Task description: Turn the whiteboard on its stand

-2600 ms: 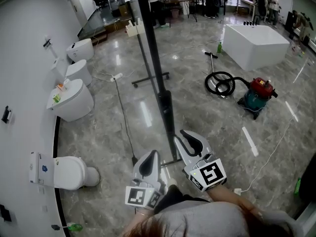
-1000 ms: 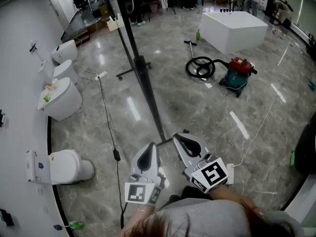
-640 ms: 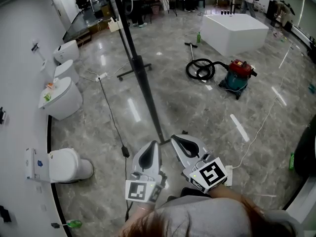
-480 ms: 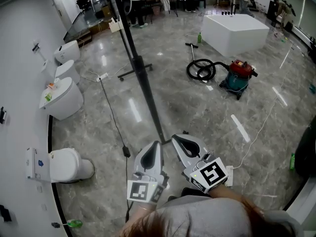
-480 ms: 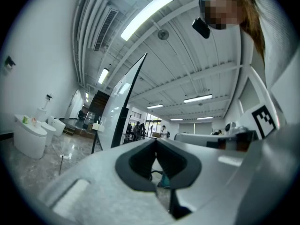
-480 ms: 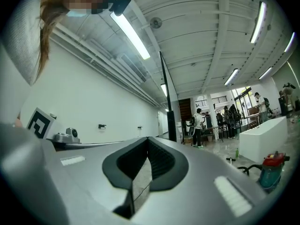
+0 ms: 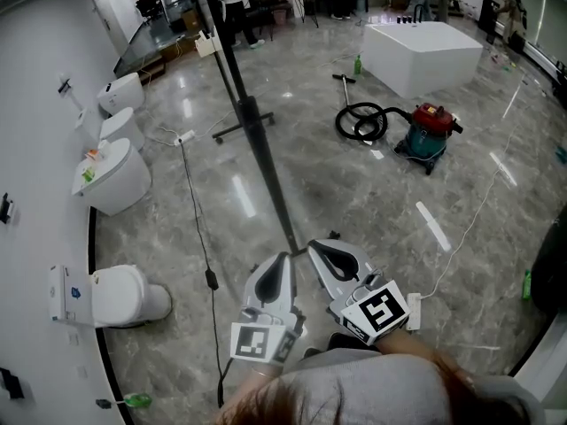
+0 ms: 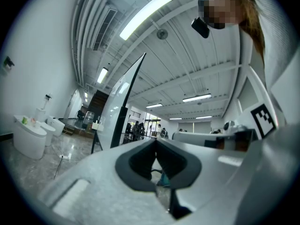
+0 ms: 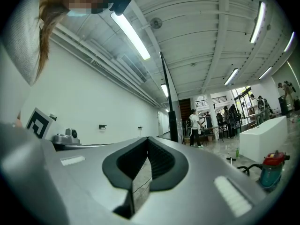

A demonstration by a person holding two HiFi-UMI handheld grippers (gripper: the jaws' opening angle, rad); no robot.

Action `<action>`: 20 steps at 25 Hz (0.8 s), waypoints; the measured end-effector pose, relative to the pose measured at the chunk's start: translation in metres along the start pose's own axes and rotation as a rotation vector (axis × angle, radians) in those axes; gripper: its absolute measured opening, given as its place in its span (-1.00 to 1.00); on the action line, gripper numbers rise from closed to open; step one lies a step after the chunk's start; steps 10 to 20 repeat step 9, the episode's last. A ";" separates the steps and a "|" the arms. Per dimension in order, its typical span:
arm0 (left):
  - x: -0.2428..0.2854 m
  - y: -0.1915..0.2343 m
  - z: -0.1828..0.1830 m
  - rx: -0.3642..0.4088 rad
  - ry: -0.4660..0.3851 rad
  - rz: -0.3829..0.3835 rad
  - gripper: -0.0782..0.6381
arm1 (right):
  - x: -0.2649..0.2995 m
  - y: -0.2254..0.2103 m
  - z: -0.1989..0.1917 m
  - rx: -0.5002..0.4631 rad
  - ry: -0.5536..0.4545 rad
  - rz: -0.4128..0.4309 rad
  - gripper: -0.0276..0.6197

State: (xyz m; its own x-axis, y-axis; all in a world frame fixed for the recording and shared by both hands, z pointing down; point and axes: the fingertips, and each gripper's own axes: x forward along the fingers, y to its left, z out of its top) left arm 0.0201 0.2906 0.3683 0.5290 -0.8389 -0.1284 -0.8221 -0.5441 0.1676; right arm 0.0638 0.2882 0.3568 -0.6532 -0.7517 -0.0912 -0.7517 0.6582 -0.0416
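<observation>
The whiteboard (image 7: 241, 96) stands edge-on to me, a thin dark line running from the top of the head view down to its stand foot (image 7: 299, 250) on the floor. In the left gripper view its pale face (image 8: 119, 109) leans up to the left. My left gripper (image 7: 283, 258) and right gripper (image 7: 312, 249) are held low, side by side, with their tips just short of the stand foot. Both are shut with nothing between the jaws. The right gripper view shows the board's black edge (image 9: 169, 100) beyond the shut right gripper (image 9: 147, 138).
Toilets (image 7: 113, 177) line the left wall, with one (image 7: 113, 296) near me. A black cable (image 7: 197, 220) trails over the marble floor. A red and teal vacuum cleaner (image 7: 431, 135) with its hose and a white tub (image 7: 425, 53) stand at the right. People stand far back.
Both grippers stay shut and close together near the stand foot. The head view has shifted slightly and the left gripper has crept a little to the right.
</observation>
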 end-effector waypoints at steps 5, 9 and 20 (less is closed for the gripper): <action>-0.006 0.001 -0.001 -0.005 -0.003 -0.014 -0.78 | 0.000 0.006 -0.002 0.004 0.003 -0.006 -0.90; -0.009 0.003 -0.002 -0.014 0.005 -0.012 -0.78 | 0.000 0.011 -0.002 0.006 0.003 -0.005 -0.90; -0.009 0.003 -0.002 -0.014 0.005 -0.012 -0.78 | 0.000 0.011 -0.002 0.006 0.003 -0.005 -0.90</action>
